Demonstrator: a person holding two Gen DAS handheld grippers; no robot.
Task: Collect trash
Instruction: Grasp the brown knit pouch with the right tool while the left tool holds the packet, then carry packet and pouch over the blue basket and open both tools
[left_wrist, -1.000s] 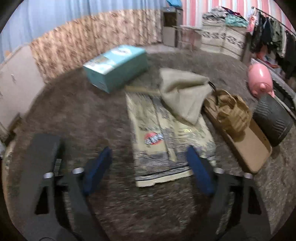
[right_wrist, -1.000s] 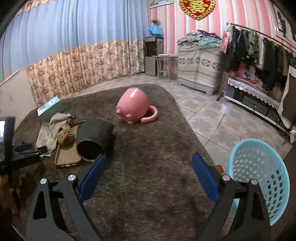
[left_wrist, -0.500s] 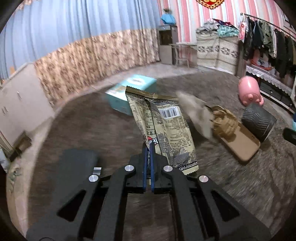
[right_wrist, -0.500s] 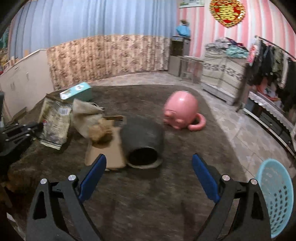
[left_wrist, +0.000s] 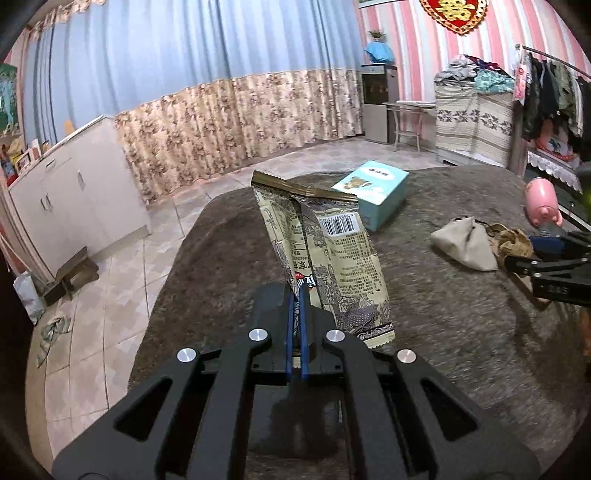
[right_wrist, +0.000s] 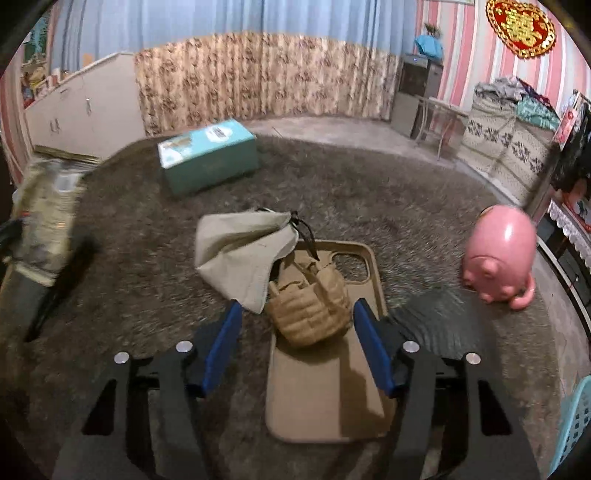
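My left gripper (left_wrist: 296, 295) is shut on a beige printed snack wrapper (left_wrist: 325, 251) and holds it up above the brown rug; the wrapper also shows blurred at the left of the right wrist view (right_wrist: 48, 206). My right gripper (right_wrist: 297, 325) is open, its blue pads either side of a crumpled tan paper wad (right_wrist: 308, 306) that lies on a tan phone case (right_wrist: 325, 369). A beige cloth pouch (right_wrist: 243, 254) lies just left of the wad. The right gripper shows at the right edge of the left wrist view (left_wrist: 554, 258).
A teal tissue box (right_wrist: 207, 155) sits at the rug's far side. A pink pig figure (right_wrist: 502, 254) stands at the right, a dark ribbed container (right_wrist: 417, 325) by my right finger. A light-blue basket (right_wrist: 576, 421) is at the lower right. White cabinets (left_wrist: 74, 192) stand left.
My left gripper closed on the wrapper and lifted it off the rug. My right gripper swung left from the basket side and came down around the paper wad.
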